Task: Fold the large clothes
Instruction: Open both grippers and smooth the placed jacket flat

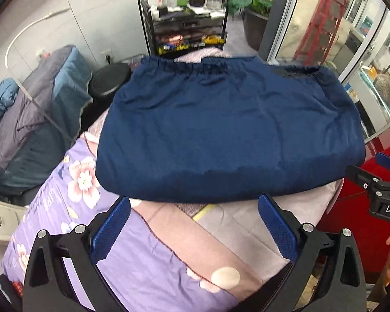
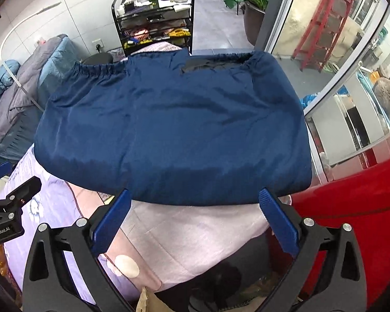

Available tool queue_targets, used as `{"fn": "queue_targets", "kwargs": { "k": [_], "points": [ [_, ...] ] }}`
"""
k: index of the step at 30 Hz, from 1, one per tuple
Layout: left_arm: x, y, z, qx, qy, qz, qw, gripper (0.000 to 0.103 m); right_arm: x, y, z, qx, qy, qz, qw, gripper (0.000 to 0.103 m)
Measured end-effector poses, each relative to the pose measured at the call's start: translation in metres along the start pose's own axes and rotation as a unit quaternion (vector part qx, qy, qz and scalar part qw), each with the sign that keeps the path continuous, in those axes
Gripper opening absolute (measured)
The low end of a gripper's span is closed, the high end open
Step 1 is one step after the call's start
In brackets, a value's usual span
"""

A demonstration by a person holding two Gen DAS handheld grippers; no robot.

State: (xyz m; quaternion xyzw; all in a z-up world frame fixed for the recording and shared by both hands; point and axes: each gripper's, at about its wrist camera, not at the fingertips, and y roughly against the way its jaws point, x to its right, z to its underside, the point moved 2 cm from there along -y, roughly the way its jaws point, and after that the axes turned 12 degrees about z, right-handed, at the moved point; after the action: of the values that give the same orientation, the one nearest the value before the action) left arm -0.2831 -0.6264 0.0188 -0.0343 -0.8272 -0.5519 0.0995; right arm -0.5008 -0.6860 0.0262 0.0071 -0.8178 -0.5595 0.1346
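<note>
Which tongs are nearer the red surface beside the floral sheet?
Right. The right tongs hang open right beside the red surface; the left tongs are open farther away, over the floral sheet.

Smooth, faintly shiny navy cloth garment (image 1: 228, 130) on a matt floral cotton-like sheet (image 1: 65, 208) — tool pads (image 1: 111, 231) ribbed blue.

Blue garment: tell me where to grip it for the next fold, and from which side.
Probably the blue garment by its two near corners, coming from the near folded edge: that edge lies straight, overhanging the bedsheet, while the gathered elastic hem lies far away.
</note>
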Motion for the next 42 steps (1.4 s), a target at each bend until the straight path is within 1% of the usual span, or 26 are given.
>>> {"fn": "queue_targets", "kwargs": {
  "k": [2, 6, 10, 16, 18, 25, 30, 38, 42],
  "points": [
    [0.002, -0.001, 0.000, -0.008, -0.005, -0.007, 0.9999, 0.097, 0.000, -0.002, 0.000, -0.006, 0.000, 0.001, 1.000, 0.097],
    [0.006, 0.001, -0.003, -0.010, -0.019, -0.049, 0.9986, 0.097, 0.002, -0.001, 0.001, -0.008, -0.007, -0.005, 1.000, 0.097],
    [0.006, 0.004, -0.006, -0.011, -0.018, -0.039, 0.9990, 0.097, 0.003, -0.001, -0.001, -0.010, -0.010, -0.008, 1.000, 0.097],
    [0.006, 0.000, -0.011, -0.019, -0.018, -0.047, 0.9986, 0.097, 0.000, -0.005, -0.006, -0.023, -0.003, -0.004, 1.000, 0.097],
    [0.005, 0.000, -0.011, -0.019, -0.014, -0.045, 0.9987, 0.097, -0.001, -0.006, -0.009, -0.022, -0.001, -0.005, 1.000, 0.097],
    [-0.003, -0.003, -0.012, -0.024, -0.005, -0.057, 0.9981, 0.097, -0.004, -0.005, -0.013, -0.019, 0.006, -0.006, 1.000, 0.097],
    [-0.002, -0.003, -0.011, -0.025, -0.013, -0.066, 0.9974, 0.097, -0.005, -0.004, -0.011, -0.017, 0.008, -0.007, 1.000, 0.097],
    [-0.004, -0.004, -0.010, -0.029, -0.010, -0.062, 0.9976, 0.097, -0.006, -0.002, -0.011, -0.015, 0.011, -0.006, 1.000, 0.097],
    [-0.005, -0.003, -0.009, -0.024, -0.009, -0.061, 0.9978, 0.097, -0.007, -0.002, -0.010, -0.014, 0.013, -0.005, 1.000, 0.097]
  ]
}}
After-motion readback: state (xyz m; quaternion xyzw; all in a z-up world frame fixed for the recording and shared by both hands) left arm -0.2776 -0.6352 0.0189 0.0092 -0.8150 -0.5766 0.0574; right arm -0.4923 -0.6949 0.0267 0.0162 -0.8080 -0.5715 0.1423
